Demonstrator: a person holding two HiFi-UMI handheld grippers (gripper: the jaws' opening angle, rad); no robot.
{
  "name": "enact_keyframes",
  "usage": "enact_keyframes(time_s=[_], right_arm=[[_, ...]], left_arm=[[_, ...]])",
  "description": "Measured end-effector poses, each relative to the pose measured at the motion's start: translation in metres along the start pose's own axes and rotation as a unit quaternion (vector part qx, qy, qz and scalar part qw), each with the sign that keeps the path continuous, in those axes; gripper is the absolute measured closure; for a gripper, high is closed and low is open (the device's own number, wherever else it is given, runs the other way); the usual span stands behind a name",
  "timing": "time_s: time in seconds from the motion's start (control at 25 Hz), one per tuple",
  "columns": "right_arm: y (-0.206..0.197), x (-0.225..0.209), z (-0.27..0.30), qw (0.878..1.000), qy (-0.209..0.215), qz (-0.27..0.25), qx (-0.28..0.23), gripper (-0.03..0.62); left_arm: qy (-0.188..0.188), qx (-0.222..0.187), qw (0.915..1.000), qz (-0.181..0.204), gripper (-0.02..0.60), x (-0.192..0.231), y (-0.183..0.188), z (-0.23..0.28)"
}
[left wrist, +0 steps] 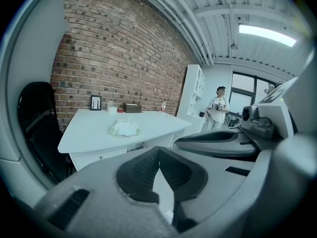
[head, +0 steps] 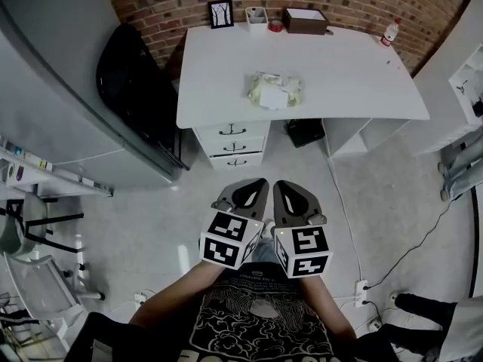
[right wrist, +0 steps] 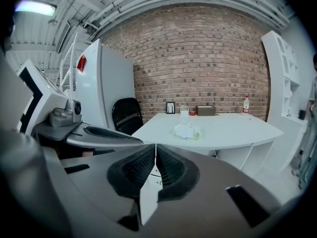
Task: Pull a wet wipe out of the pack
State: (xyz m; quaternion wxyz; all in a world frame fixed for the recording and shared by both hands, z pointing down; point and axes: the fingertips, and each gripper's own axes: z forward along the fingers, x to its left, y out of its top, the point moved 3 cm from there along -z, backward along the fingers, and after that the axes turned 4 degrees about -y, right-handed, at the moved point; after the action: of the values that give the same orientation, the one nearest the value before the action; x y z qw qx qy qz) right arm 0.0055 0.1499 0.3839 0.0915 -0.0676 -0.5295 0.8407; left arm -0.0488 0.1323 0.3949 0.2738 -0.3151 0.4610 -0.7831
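The wet wipe pack (head: 274,90) lies near the middle of the white desk (head: 362,81), pale green with a white flap on top; it also shows small in the left gripper view (left wrist: 126,128) and the right gripper view (right wrist: 187,130). Both grippers are held side by side in front of the person's chest, far short of the desk. My left gripper (head: 258,183) has its jaws touching at the tips with nothing between them. My right gripper (head: 281,185) is likewise shut and empty.
At the desk's back edge stand a framed picture (head: 220,13), a small cup (head: 256,18), a brown box (head: 305,21) and a bottle (head: 389,32). A black chair (head: 139,89) stands left of the desk, drawers (head: 234,145) under it. A person (left wrist: 216,114) stands at the far right.
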Motion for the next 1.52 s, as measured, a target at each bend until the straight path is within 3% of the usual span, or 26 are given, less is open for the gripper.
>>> enact_keyframes(time_s=[0.88, 1.16, 1.52], right_arm=[[0.031, -0.101, 0.101, 0.998, 0.056, 0.007, 0.026, 0.575], [0.035, -0.116, 0.116, 0.997, 0.077, -0.007, 0.029, 0.574], [0.047, -0.119, 0.127, 0.997, 0.071, -0.017, 0.025, 0.574]], left_arm=[[0.044, 0.037, 0.9982, -0.017, 0.569, 0.041, 0.045, 0.13], [0.068, 0.036, 0.9967, -0.025, 0.569, 0.051, 0.053, 0.143], [0.06, 0.032, 0.9974, -0.023, 0.569, 0.06, 0.059, 0.148]])
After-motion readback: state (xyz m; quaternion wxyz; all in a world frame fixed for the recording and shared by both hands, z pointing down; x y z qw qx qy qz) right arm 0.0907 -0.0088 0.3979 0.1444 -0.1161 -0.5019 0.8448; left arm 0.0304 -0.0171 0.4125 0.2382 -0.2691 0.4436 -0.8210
